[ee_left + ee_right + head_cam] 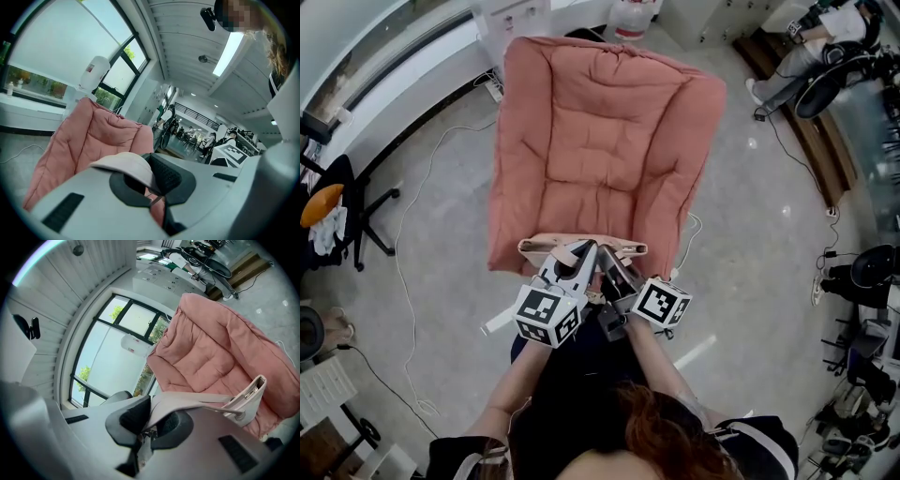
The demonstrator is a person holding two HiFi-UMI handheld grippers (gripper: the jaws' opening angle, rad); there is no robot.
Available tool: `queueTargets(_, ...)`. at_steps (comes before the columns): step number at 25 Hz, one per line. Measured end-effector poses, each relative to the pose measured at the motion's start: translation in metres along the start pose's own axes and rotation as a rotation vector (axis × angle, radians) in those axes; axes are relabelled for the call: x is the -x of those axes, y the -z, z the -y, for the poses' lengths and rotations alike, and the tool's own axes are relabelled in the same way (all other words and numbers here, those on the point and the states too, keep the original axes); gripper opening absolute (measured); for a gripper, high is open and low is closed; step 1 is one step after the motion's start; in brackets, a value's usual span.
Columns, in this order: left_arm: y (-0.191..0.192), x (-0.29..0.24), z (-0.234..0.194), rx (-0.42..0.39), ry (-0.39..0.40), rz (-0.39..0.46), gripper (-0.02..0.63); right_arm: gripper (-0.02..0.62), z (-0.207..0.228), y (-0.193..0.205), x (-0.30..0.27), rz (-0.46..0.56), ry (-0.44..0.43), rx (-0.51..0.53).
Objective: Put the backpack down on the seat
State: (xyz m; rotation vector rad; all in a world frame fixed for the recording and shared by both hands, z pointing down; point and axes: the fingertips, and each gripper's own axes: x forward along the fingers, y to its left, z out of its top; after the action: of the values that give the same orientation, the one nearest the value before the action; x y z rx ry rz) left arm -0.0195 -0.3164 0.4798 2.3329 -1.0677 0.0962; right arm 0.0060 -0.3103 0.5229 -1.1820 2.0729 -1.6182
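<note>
A pink cushioned seat (600,141) stands straight ahead on the floor; it also shows in the left gripper view (93,140) and the right gripper view (220,352). The beige backpack (581,247) hangs at the seat's front edge, mostly hidden behind both grippers. My left gripper (578,255) is shut on a pale backpack strap (124,164). My right gripper (611,264) is shut on another strap (197,401), which ends in a metal buckle (251,392). The two grippers are close together, side by side.
A black office chair (342,202) stands at the left and cables (403,281) trail across the grey floor. A white cylinder (633,14) stands behind the seat. At the top right, a seated person (806,56) is beside a wooden platform (802,127).
</note>
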Motion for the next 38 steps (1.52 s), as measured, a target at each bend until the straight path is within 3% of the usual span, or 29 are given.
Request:
queueTargets(6, 0.006, -0.017, -0.01, 0.013, 0.005, -0.025, 0.018, 0.04, 0.014, -0.009, -0.009, 0.006, 0.026, -0.028)
queueTargets(28, 0.031, -0.068, -0.047, -0.063, -0.018, -0.114, 0.018, 0.04, 0.072, -0.025, -0.044, 0.035, 0.084, -0.122)
queueTargets(38, 0.053, -0.072, -0.059, 0.012, -0.041, -0.14, 0.018, 0.04, 0.093, -0.019, -0.044, 0.053, 0.119, -0.197)
